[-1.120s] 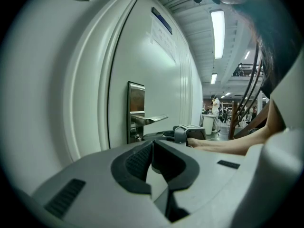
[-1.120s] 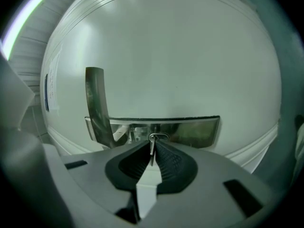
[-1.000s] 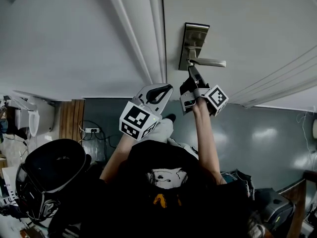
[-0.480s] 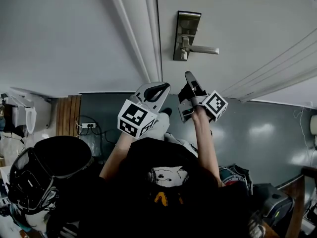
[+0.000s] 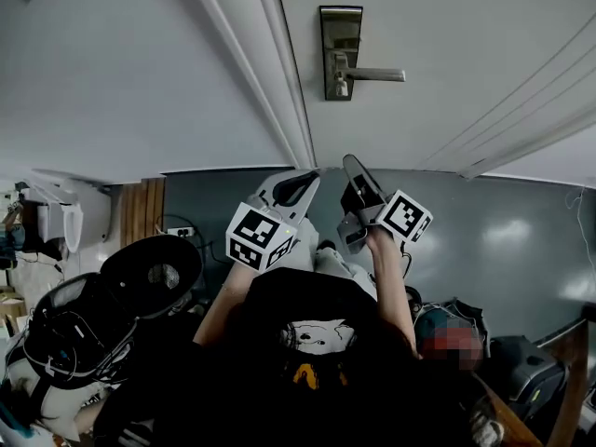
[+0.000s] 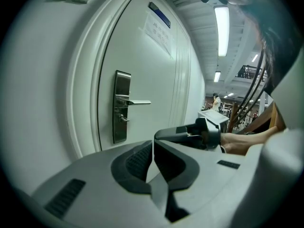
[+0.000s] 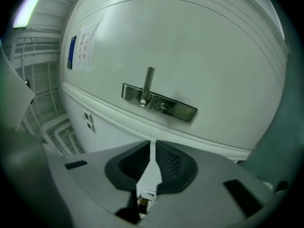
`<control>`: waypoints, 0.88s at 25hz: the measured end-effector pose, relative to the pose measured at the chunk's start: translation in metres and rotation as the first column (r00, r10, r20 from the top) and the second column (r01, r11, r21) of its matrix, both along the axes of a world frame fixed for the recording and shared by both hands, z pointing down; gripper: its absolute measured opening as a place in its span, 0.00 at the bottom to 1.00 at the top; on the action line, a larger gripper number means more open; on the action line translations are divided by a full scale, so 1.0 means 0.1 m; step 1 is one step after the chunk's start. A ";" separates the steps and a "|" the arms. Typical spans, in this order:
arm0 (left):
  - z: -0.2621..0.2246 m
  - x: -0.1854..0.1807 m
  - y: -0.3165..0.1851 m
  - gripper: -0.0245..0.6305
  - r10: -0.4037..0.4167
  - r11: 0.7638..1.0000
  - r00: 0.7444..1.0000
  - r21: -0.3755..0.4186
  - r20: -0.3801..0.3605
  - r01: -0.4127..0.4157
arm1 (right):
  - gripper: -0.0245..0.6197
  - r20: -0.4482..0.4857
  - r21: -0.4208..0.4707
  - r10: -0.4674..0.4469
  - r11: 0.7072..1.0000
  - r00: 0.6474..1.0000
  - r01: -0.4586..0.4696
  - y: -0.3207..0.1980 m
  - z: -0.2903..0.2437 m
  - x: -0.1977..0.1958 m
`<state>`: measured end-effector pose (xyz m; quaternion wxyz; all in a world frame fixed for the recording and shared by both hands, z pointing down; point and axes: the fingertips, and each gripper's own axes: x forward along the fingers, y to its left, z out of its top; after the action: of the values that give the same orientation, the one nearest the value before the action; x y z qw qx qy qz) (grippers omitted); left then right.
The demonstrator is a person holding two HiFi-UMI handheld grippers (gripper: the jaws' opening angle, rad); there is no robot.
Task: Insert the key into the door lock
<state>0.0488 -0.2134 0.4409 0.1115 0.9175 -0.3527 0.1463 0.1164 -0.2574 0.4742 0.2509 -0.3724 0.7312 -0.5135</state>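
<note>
The steel lock plate with its lever handle is on the white door. A small key sticks out of the plate just below the lever; it also shows as the key in the left gripper view and the key in the right gripper view. My right gripper hangs well short of the lock, shut with nothing between its pads. My left gripper is beside it on the left, also shut and empty. In their own views the left gripper and the right gripper both face the door.
The white door frame runs left of the lock, with plain wall beyond. A paper notice is stuck high on the door. A black round seat, a power strip and bags lie on the grey floor.
A second ago my right gripper was up at the lock plate. It has drawn back from the door, leaving the key in the lock. The left gripper has barely moved.
</note>
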 end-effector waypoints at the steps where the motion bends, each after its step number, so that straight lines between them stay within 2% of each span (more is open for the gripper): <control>1: 0.01 -0.01 0.03 0.06 -0.005 1.000 1.000 -0.007 0.005 0.005 | 0.08 -0.013 0.002 -0.005 1.000 1.000 0.005 0.06 0.01 0.01; 6: 0.08 -0.08 0.11 0.06 -0.034 0.998 0.999 -0.051 0.002 0.034 | 0.08 -0.048 0.009 -0.008 1.000 0.999 0.008 0.23 0.05 0.11; 14: 0.16 -0.19 0.16 0.06 -0.051 0.996 0.999 -0.075 0.005 0.051 | 0.08 -0.071 0.007 0.005 1.000 0.997 -0.005 0.25 0.19 0.15; 22: 0.10 -0.53 0.70 0.06 -0.090 0.994 0.996 -0.064 -0.023 0.088 | 0.08 -0.082 0.045 -0.044 0.998 0.996 0.048 0.74 0.00 -0.26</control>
<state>-0.0047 -0.1438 0.4507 0.1513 0.8987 -0.3869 0.1405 0.0904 -0.1831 0.4743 0.2180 -0.3701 0.7608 -0.4866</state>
